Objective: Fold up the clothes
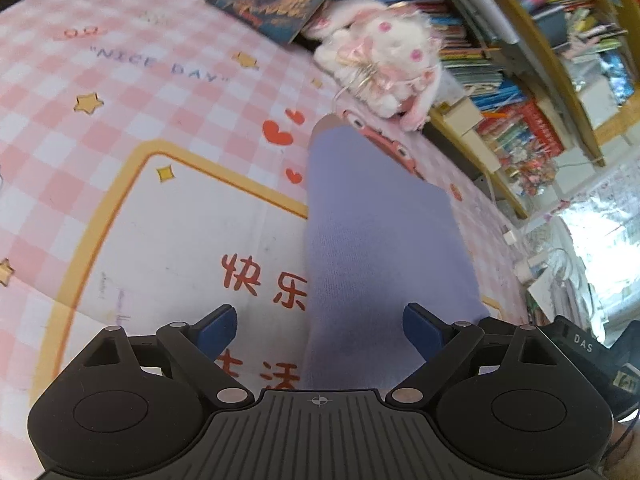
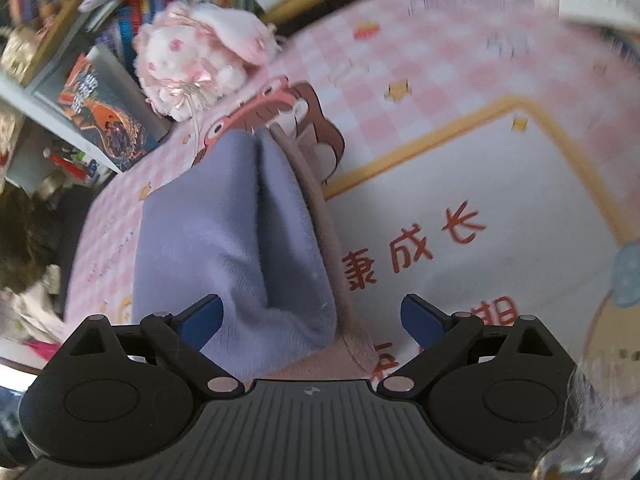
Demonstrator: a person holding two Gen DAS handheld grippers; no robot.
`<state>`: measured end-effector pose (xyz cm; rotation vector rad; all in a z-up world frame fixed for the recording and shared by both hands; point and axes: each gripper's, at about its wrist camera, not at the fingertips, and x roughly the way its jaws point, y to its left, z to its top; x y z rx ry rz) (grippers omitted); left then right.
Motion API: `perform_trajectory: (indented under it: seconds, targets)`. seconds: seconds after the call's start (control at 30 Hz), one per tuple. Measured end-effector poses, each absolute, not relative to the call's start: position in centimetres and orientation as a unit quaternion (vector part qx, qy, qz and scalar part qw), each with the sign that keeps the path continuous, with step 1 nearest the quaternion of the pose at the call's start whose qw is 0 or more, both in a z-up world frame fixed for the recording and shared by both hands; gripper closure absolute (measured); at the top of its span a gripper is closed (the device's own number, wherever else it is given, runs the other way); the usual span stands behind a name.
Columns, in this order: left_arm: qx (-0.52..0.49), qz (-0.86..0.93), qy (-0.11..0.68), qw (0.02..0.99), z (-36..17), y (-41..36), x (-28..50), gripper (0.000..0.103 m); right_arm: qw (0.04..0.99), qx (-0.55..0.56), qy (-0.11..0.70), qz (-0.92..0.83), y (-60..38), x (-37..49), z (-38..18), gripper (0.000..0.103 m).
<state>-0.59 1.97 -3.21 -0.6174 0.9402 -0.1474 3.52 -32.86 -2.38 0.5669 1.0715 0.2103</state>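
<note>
Left gripper, right gripper: jaws wide, gripping nothing. Soft lavender knit garment lies folded long on pink checked bench mat, between both jaw pairs. Risk: shallow pinch catches 1 layer, fold opens; white plush rabbit near far end may snag.

Lavender garment near end hidden behind gripper body; bookshelf blurred

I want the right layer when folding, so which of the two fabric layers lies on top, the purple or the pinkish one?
The purple layer lies on top; the pinkish layer only peeks out as a strip along its edge, toward the red characters. Both claws are open.
</note>
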Motion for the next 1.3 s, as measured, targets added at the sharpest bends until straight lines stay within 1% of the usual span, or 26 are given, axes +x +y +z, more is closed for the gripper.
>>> perform_trajectory:
  seconds: [0.17, 0.23, 0.27, 0.3, 0.33, 0.37, 0.4, 0.43, 0.47, 0.5, 0.53, 0.57, 0.63, 0.7, 0.73, 0.77, 0.8, 0.83, 0.9, 0.93, 0.97, 1.07, 1.13, 1.2, 1.23, 1.3]
  targets:
    - [-0.339, -0.071, 0.449, 0.824, -4.3, 2.0, 0.8, 0.011, 0.788, 0.297, 0.522, 0.133, -33.5, 5.4, -3.3, 0.011]
    - [-0.365, -0.067, 0.449, 0.813, -4.5, 2.3, 1.4, 0.013, 0.784, 0.297, 0.524, 0.148, -33.3, 6.0, -3.4, 0.018]
    - [-0.379, -0.065, 0.449, 0.807, -4.6, 2.5, 1.7, 0.013, 0.781, 0.297, 0.526, 0.158, -33.1, 6.3, -3.4, 0.023]
    - [-0.392, -0.063, 0.449, 0.8, -4.8, 2.6, 1.9, 0.015, 0.777, 0.296, 0.53, 0.168, -32.8, 6.7, -3.6, 0.031]
    - [-0.404, -0.064, 0.452, 0.792, -5.0, 2.6, 2.2, 0.029, 0.773, 0.294, 0.534, 0.178, -32.5, 7.1, -3.7, 0.035]
    - [-0.409, -0.063, 0.457, 0.787, -5.2, 2.4, 2.4, 0.039, 0.773, 0.285, 0.536, 0.183, -32.2, 7.3, -3.7, 0.038]
    - [-0.403, -0.06, 0.459, 0.789, -5.1, 2.1, 2.6, 0.046, 0.773, 0.276, 0.539, 0.187, -31.9, 7.5, -3.6, 0.048]
    - [-0.397, -0.058, 0.462, 0.791, -5.0, 1.7, 2.7, 0.05, 0.774, 0.266, 0.542, 0.192, -31.5, 7.7, -3.5, 0.054]
    - [-0.38, -0.056, 0.462, 0.799, -4.6, 1.3, 2.7, 0.053, 0.784, 0.25, 0.532, 0.199, -31.2, 7.5, -3.0, 0.063]
    - [-0.342, -0.058, 0.458, 0.819, -3.7, 0.5, 2.7, 0.057, 0.794, 0.233, 0.522, 0.207, -30.9, 7.4, -2.6, 0.069]
    - [-0.293, -0.062, 0.449, 0.842, -2.5, -0.6, 2.7, 0.06, 0.804, 0.216, 0.511, 0.214, -30.5, 7.2, -2.1, 0.071]
    - [-0.248, -0.066, 0.439, 0.861, -1.5, -1.6, 2.6, 0.06, 0.82, 0.187, 0.492, 0.224, -29.9, 6.9, -1.3, 0.074]
    - [-0.205, -0.07, 0.428, 0.878, -0.6, -2.6, 2.7, 0.06, 0.848, 0.128, 0.451, 0.246, -28.8, 6.1, 0.4, 0.075]
    - [-0.222, -0.073, 0.441, 0.866, -1.2, -2.2, 3.1, 0.059, 0.848, 0.126, 0.456, 0.24, -28.9, 6.3, 0.2, 0.074]
    - [-0.238, -0.07, 0.452, 0.857, -1.8, -1.8, 3.2, 0.057, 0.847, 0.125, 0.458, 0.237, -28.9, 6.5, 0.0, 0.074]
    - [-0.254, -0.069, 0.458, 0.849, -2.3, -1.4, 3.3, 0.054, 0.84, 0.141, 0.47, 0.231, -29.4, 6.8, -0.6, 0.072]
    - [-0.27, -0.072, 0.457, 0.844, -2.5, -1.0, 3.3, 0.053, 0.833, 0.156, 0.481, 0.225, -29.9, 7.1, -1.1, 0.067]
    - [-0.285, -0.074, 0.459, 0.838, -2.8, -0.6, 3.3, 0.05, 0.825, 0.172, 0.493, 0.218, -30.3, 7.5, -1.7, 0.065]
    - [-0.314, -0.075, 0.467, 0.823, -3.6, 0.0, 3.6, 0.044, 0.816, 0.193, 0.504, 0.209, -31.0, 7.7, -2.4, 0.054]
    - [-0.331, -0.076, 0.469, 0.815, -4.1, 0.4, 3.6, 0.041, 0.812, 0.2, 0.508, 0.207, -31.1, 7.8, -2.7, 0.053]
    - [-0.349, -0.078, 0.471, 0.806, -4.6, 0.6, 3.6, 0.04, 0.807, 0.205, 0.513, 0.207, -31.1, 7.9, -3.0, 0.053]
    - [-0.369, -0.084, 0.467, 0.799, -5.1, 0.6, 3.6, 0.041, 0.795, 0.224, 0.522, 0.214, -31.0, 8.3, -3.7, 0.049]
    - [-0.354, -0.082, 0.47, 0.805, -4.7, 0.1, 3.7, 0.046, 0.795, 0.221, 0.521, 0.218, -30.7, 8.5, -3.8, 0.051]
    - [-0.338, -0.08, 0.471, 0.811, -4.3, -0.4, 3.8, 0.051, 0.795, 0.218, 0.521, 0.223, -30.5, 8.7, -3.8, 0.062]
    - [-0.333, -0.08, 0.469, 0.814, -4.1, -0.5, 3.8, 0.053, 0.798, 0.214, 0.517, 0.226, -30.4, 8.6, -3.6, 0.065]
    - [-0.32, -0.082, 0.459, 0.825, -3.4, -0.9, 3.6, 0.056, 0.81, 0.195, 0.499, 0.237, -30.1, 8.1, -2.7, 0.072]
